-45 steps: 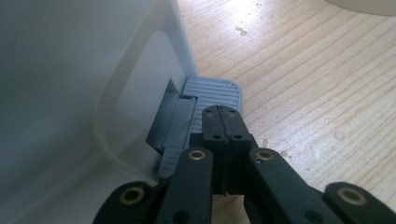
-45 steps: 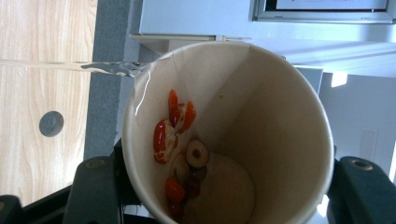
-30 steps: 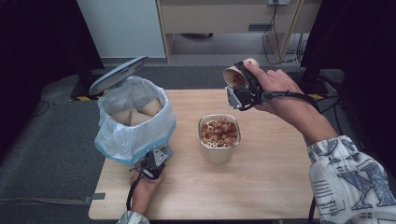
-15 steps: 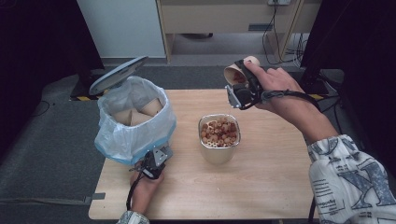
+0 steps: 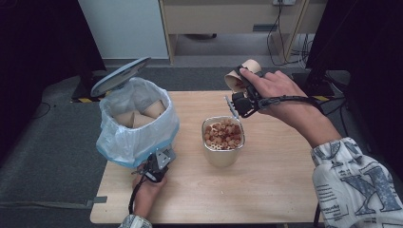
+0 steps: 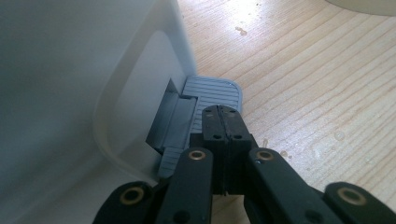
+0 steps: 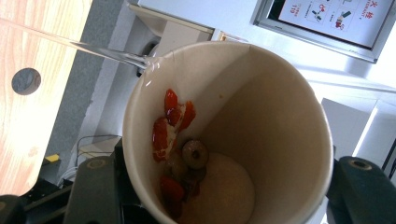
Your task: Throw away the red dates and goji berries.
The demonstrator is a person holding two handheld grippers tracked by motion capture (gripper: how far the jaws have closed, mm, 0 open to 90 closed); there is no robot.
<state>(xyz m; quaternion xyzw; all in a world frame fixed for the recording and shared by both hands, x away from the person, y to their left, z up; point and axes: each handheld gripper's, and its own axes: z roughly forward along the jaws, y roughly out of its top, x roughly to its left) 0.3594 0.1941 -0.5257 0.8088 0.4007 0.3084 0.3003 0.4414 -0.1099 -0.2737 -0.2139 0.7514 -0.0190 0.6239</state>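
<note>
Hardly shifted from a second before: right gripper (image 5: pixel 243 90) still clamped on tilted paper cup (image 5: pixel 242 76), held at about one o'clock above steel tub (image 5: pixel 223 154) of scraps, red bits and seeds (image 7: pixel 180 144) still clinging to cup's wall. Left gripper (image 5: pixel 159 164) kept pressed shut on pedal (image 6: pixel 212 91) at five o'clock of bin (image 5: pixel 135 123), lid (image 5: pixel 121 75) propped open. Judged from that: emptying not finished, cup probably bound for bin next.

Overall light: bright on the pale wooden desk (image 5: pixel 266 190); surroundings dark.
Glare: small sheen spots on desk grain, left gripper view.
Focus: near black claw arms soft.
Edges: high view's corners dim.
</note>
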